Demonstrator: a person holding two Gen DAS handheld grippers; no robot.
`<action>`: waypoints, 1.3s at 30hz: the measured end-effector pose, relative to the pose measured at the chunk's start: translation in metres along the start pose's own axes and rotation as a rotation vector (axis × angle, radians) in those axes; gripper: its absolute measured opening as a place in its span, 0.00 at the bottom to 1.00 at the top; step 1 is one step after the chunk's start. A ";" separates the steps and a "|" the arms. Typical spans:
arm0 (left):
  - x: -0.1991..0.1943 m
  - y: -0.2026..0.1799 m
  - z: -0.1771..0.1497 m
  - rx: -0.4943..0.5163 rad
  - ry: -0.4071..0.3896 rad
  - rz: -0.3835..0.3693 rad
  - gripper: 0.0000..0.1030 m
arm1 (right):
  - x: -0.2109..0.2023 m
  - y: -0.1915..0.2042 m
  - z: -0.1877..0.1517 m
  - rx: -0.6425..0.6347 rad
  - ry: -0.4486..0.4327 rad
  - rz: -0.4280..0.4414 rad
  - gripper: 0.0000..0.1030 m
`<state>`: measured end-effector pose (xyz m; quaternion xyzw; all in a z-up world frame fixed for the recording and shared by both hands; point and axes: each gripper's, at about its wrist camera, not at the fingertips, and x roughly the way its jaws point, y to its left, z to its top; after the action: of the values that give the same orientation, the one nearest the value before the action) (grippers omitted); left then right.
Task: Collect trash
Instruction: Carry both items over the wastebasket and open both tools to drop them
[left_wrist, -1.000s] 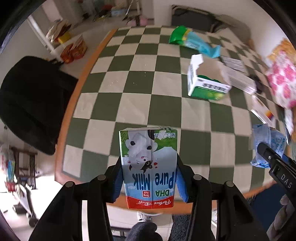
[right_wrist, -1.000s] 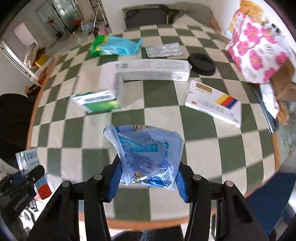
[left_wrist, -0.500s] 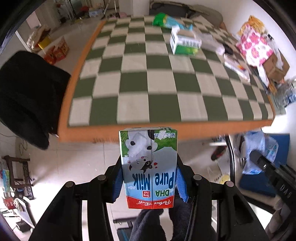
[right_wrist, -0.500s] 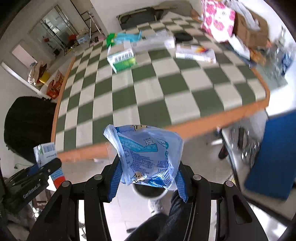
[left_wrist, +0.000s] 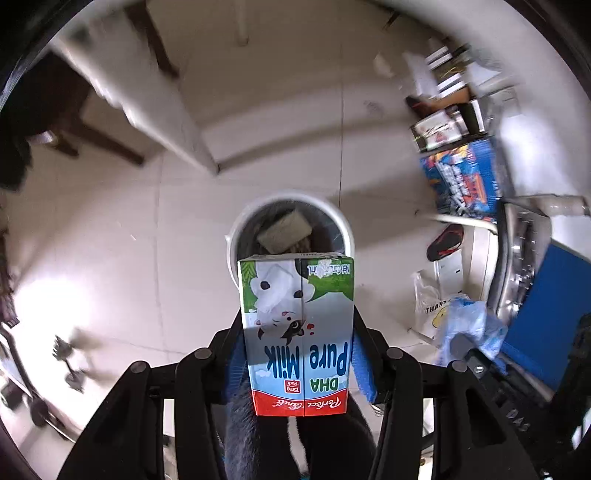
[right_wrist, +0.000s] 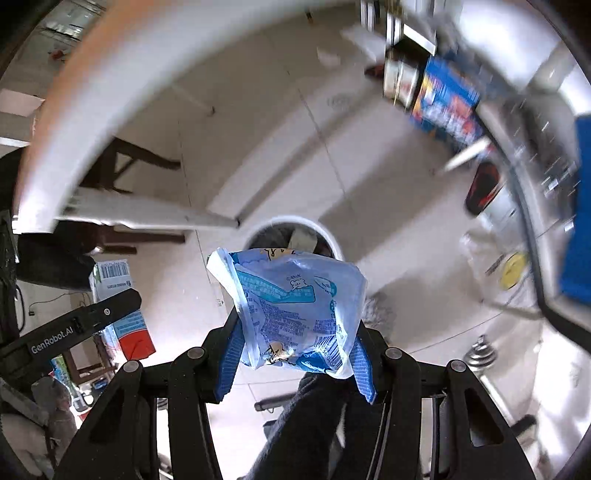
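My left gripper (left_wrist: 297, 363) is shut on a milk carton (left_wrist: 297, 332) printed "DHA Pure Milk", held above a round white trash bin (left_wrist: 343, 229) on the floor. The bin holds some trash. My right gripper (right_wrist: 295, 363) is shut on a crumpled blue plastic wrapper (right_wrist: 291, 302), also over the same bin (right_wrist: 332, 236). The right gripper with the wrapper (left_wrist: 465, 325) shows at the right of the left wrist view. The left gripper with the carton (right_wrist: 118, 295) shows at the left of the right wrist view.
The floor is pale tile (left_wrist: 110, 258). The table's white edge and leg (right_wrist: 129, 214) stand left of the bin. Colourful boxes (left_wrist: 461, 177), a red-and-black shoe (left_wrist: 445, 242), a plastic bag (left_wrist: 430, 306) and a blue panel (left_wrist: 550, 317) lie to the right.
Both grippers have swung down from the checkered table to the floor and now hang over the trash bin. Each still holds its item.
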<state>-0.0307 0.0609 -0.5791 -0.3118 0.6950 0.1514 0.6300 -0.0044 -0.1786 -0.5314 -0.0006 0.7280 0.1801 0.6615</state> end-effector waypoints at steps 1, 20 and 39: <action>0.021 0.007 0.003 -0.022 0.020 -0.003 0.44 | 0.023 -0.005 -0.001 0.008 0.021 0.002 0.52; 0.120 0.060 0.029 -0.059 0.064 0.009 0.97 | 0.241 -0.029 0.012 -0.007 0.150 0.023 0.99; -0.008 0.040 -0.031 0.073 -0.032 0.235 0.97 | 0.114 0.020 -0.010 -0.113 0.080 -0.187 1.00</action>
<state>-0.0799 0.0748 -0.5736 -0.2029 0.7215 0.2037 0.6299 -0.0332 -0.1351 -0.6353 -0.1131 0.7393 0.1584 0.6446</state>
